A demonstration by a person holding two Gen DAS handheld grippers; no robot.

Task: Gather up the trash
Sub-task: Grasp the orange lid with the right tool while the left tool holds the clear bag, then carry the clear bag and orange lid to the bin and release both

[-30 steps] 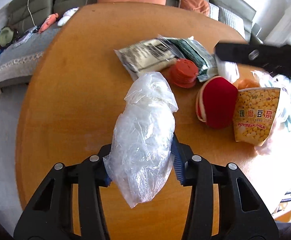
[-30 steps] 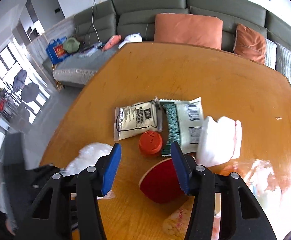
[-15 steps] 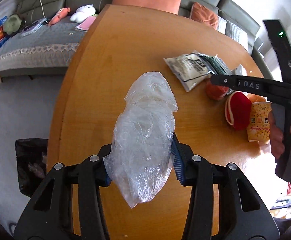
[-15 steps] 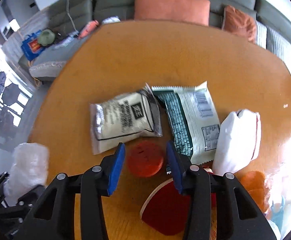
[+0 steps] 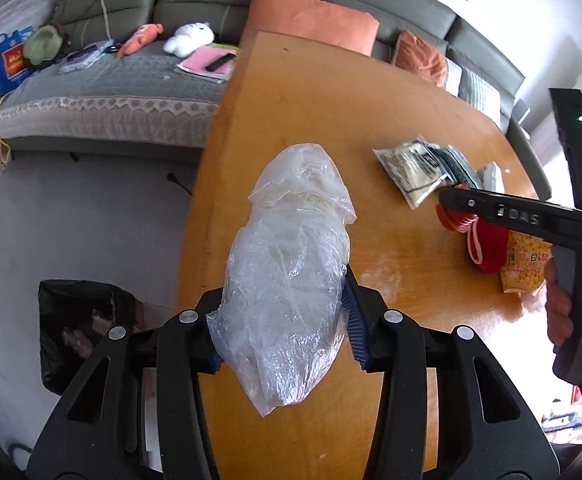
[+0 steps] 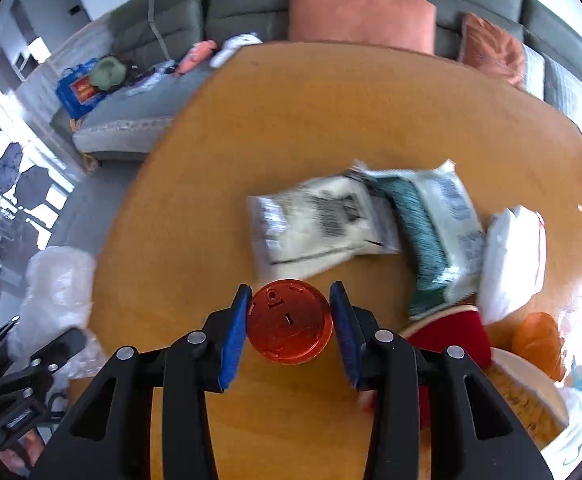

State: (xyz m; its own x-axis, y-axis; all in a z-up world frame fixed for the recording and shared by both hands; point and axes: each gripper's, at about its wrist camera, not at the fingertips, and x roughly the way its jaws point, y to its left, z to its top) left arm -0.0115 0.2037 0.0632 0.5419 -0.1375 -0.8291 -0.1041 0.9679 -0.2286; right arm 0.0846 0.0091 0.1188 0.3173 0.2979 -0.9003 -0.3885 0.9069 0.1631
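Orange cap sits dead centre low in the right wrist view, flat on the table, and the right gripper has just been closing around it, blue pads hugging both sides; whether they press yet is hard to call, the left one looks touching, the right a sliver off. It reads as hard, light plastic, round and smooth, so a squeeze across the middle suits it, though it could squirt out if pinched off-centre. Over in the left wrist view the left gripper is half open and clamped on a clear bag, crumpled, feather-light, squashy, held at its waist with the tail dangling low in frame. Lower left there, a black bin bag waits on the floor beside the table edge. Wrappers above the cap are smeared with blur, print unreadable. Red stuff at lower right is cut off behind the finger, so I can't tell what it is
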